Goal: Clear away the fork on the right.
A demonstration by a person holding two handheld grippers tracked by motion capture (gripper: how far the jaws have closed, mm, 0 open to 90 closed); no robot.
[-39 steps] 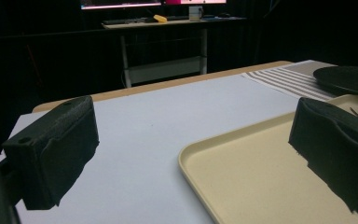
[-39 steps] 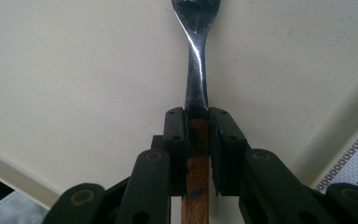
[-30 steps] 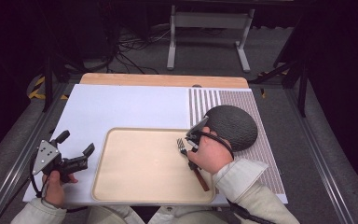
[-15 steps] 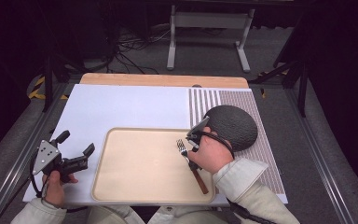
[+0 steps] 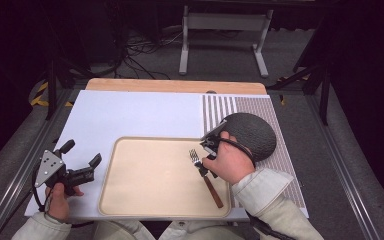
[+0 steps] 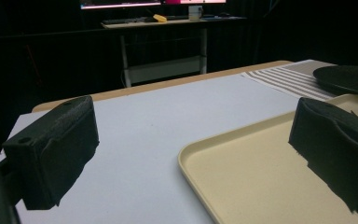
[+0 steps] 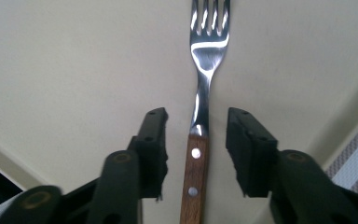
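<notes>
A fork [image 5: 214,192] with a wooden handle and steel tines lies flat on the beige tray [image 5: 145,200], towards its right side. My right gripper [image 5: 206,167] points down over it. In the right gripper view the fork [image 7: 200,107] runs up between the two jaws of the right gripper [image 7: 196,122]. The jaws have just been opening, and a gap shows between each pad and the handle. My left gripper [image 5: 82,152] rests open on the white mat left of the tray, with nothing between the jaws of the left gripper [image 6: 193,135].
A dark round plate [image 5: 252,135] sits on the striped mat [image 5: 220,107] just behind my right hand. The white mat [image 5: 140,115] spreads beyond the tray [image 6: 242,177]. The dark plate [image 6: 349,77] lies past the tray's far corner. Metal rails edge the table.
</notes>
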